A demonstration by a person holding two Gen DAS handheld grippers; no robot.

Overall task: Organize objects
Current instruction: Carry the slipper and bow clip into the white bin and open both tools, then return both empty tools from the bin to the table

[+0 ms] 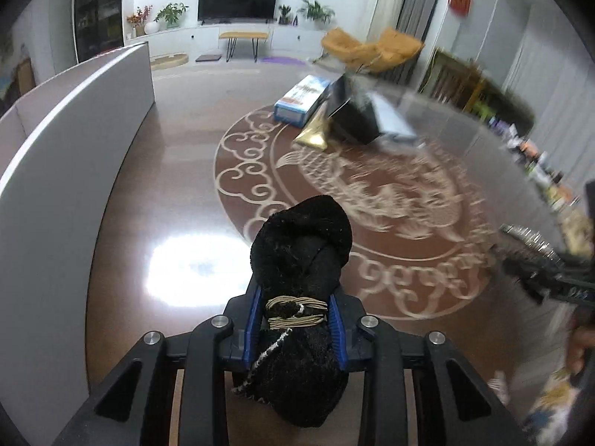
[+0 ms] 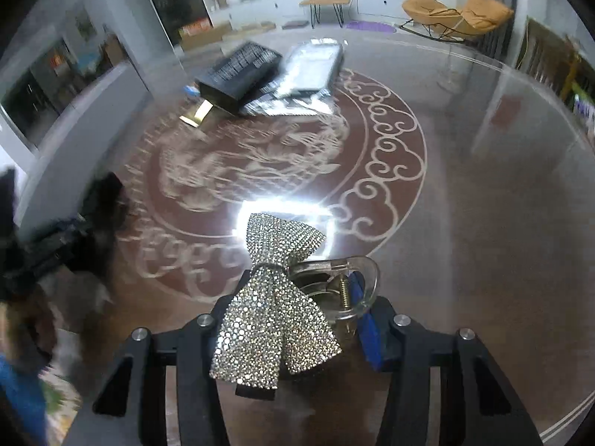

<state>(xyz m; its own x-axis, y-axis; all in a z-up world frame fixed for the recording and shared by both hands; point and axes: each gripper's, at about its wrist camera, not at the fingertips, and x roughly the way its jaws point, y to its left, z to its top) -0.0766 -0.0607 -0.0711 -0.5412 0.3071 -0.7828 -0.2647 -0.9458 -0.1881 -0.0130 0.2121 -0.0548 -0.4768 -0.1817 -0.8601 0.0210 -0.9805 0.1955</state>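
A black fuzzy hair bow (image 1: 301,238), tied at its middle with beige elastic bands, sits between the blue pads of my left gripper (image 1: 295,312), which is shut on it above the brown patterned table (image 1: 178,156). A silver rhinestone bow (image 2: 275,319) on a clear plastic claw clip (image 2: 357,271) is held in my right gripper (image 2: 303,290), whose jaws are shut on it. The left gripper with its black bow shows blurred at the left edge of the right wrist view (image 2: 93,230). The other gripper appears blurred at the right edge of the left wrist view (image 1: 539,260).
At the far side of the table lie a blue box (image 1: 303,100), an open black box (image 1: 353,115) with a gold flap (image 1: 314,133), and a silver package (image 2: 312,67). A grey panel (image 1: 74,130) borders the table's left side. Chairs stand beyond.
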